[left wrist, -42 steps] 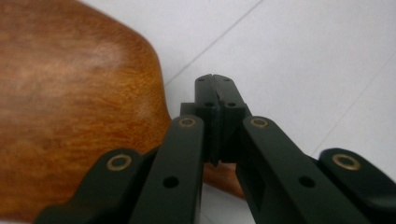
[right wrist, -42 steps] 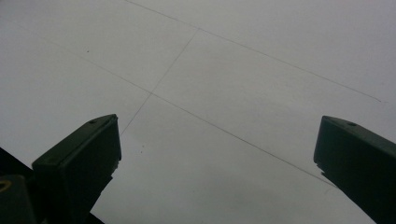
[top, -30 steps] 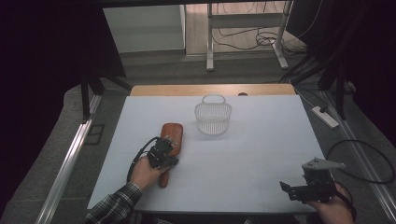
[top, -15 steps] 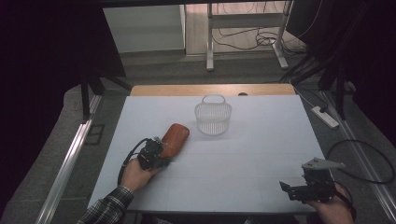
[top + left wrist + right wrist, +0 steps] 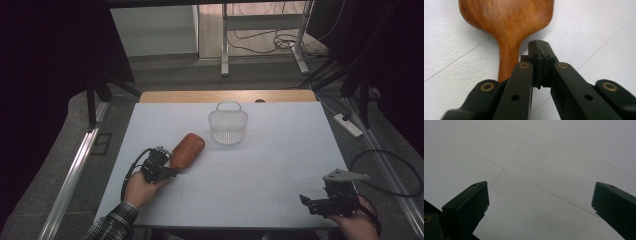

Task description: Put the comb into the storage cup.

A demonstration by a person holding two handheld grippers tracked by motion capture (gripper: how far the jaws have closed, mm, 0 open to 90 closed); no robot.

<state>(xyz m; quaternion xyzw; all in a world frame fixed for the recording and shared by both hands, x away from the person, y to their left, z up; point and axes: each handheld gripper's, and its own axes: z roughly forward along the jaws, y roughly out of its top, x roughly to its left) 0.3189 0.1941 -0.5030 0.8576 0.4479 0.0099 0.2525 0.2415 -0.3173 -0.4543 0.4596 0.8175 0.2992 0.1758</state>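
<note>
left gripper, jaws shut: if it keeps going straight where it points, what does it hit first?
Probably the wooden paddle. The left gripper sits beside its handle, shut on nothing, aimed at the edge of the wide blade. It might slip past along the table; depth is unclear.

On the table (image 5: 280,165), the wire basket (image 5: 228,123) stands toward the far edge, near the middle. The wooden paddle (image 5: 186,150) lies nearer and to the left of it, well apart, its handle toward the person. The left gripper (image 5: 167,171) sits at that handle end, just beside the handle (image 5: 507,62). The right gripper (image 5: 306,201) is at the near right corner, well apart from all 3.
</note>
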